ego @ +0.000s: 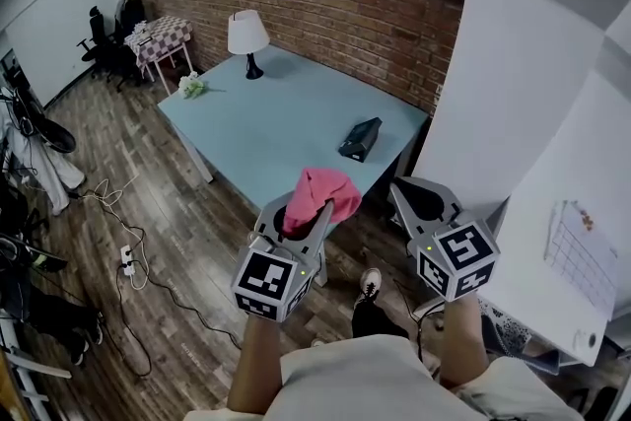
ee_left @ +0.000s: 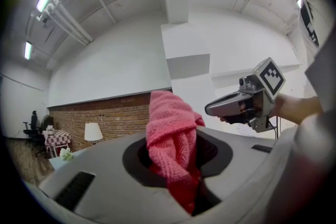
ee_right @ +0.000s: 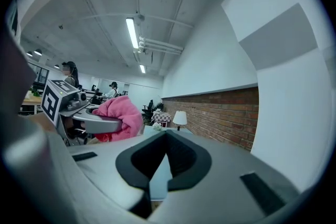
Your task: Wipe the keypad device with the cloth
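The left tongs (ego: 301,217) pinch a bunched pink cloth (ego: 323,187), held in the air over the near edge of the tabletop (ego: 276,128). The right tongs (ego: 414,197), at their 3 o'clock, are pressed together and empty. The black keypad device (ego: 360,139) lies on the tabletop at the cloth's 1 o'clock, well apart from it. A lamp (ego: 247,36) stands at its 11 o'clock.

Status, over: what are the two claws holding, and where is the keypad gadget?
Left gripper shut on pink cloth. Right gripper shut, empty. Keypad device on blue table, both grippers short of it. Path clear.
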A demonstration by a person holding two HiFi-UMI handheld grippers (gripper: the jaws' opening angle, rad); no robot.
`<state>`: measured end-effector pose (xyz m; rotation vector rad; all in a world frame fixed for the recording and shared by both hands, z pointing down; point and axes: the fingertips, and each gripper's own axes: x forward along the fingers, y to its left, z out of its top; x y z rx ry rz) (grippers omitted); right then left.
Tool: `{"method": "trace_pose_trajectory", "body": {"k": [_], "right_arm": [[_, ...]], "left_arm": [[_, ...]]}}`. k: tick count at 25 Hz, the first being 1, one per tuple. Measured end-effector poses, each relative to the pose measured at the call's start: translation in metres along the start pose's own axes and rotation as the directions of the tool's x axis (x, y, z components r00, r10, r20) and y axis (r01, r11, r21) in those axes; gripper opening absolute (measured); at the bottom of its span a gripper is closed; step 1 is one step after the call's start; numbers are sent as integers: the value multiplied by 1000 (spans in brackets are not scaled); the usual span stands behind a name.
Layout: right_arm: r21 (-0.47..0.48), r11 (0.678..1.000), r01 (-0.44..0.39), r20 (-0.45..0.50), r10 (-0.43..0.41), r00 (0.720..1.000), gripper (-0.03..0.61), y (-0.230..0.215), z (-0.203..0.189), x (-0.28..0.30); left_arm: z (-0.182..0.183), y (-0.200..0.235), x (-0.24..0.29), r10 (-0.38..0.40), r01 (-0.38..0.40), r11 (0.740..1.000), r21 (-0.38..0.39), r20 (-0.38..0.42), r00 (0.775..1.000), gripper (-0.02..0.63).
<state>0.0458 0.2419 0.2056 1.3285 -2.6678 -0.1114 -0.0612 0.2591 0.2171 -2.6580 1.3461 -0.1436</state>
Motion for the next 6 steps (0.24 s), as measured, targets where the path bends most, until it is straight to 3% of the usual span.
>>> {"method": "trace_pose_trajectory", "body": {"k": [6], "right_arm": [[10,1000,16,-22,-15,1000,11,-2,-11,-1]], "left_arm": [[-6,1,-2,8,-8,1000,-2,-15,1000,127]]}}
